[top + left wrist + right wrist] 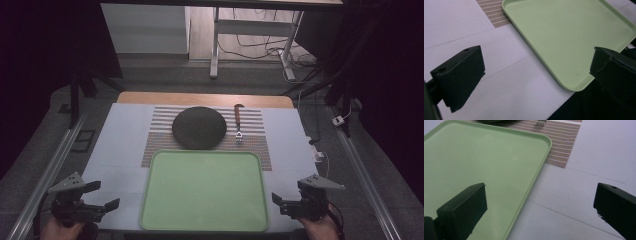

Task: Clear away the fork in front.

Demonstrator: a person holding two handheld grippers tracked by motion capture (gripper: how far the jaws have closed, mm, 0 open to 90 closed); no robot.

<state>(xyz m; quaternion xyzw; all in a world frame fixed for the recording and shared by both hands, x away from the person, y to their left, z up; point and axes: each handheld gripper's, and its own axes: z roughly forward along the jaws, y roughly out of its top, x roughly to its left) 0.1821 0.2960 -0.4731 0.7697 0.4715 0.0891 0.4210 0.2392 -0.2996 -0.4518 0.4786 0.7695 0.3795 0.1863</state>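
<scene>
Claws [102, 196] [286, 199] gape (both empty) beside green tray [150, 200].

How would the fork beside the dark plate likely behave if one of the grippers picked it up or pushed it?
The fork lies flat on the striped placemat, so it probably will not roll. It looks slim and low, so open jaws may struggle to get under it. The woven mat would likely keep it from sliding far; its metal head looks stiff.

Smooth, faintly glossy green plastic tray [150, 200]; woven striped placemat [255, 125]; matt dark plate [199, 127]; wooden-handled metal fork [238, 122].
</scene>
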